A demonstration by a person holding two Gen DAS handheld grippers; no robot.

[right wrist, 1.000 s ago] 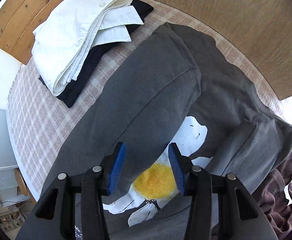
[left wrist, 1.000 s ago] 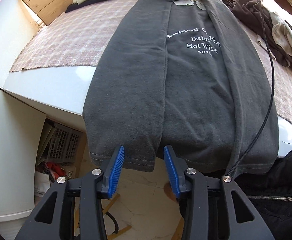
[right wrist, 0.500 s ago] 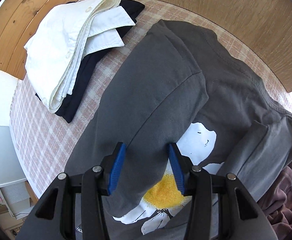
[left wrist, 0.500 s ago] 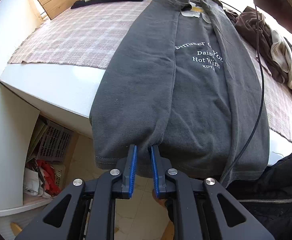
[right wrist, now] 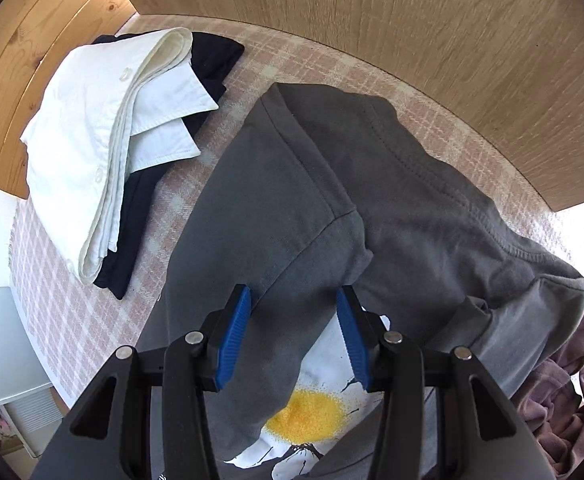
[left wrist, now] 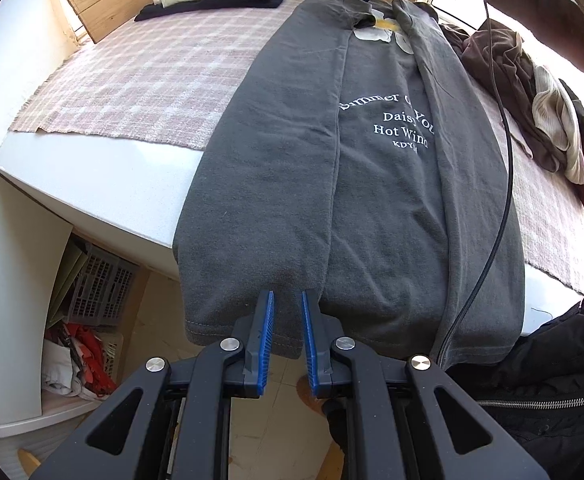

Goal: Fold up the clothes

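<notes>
Left gripper [left wrist: 288, 312] clamped on the T-shirt [left wrist: 276, 184] hem, jaws just closed; right gripper [right wrist: 293, 328] spread over the collar end: lift the hem evenly toward it.

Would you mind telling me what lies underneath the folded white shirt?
The white shirt rests on a dark navy garment, whose edges stick out beyond it. Both lie on the pink checked cloth. Whether anything else sits between them is hidden.
</notes>
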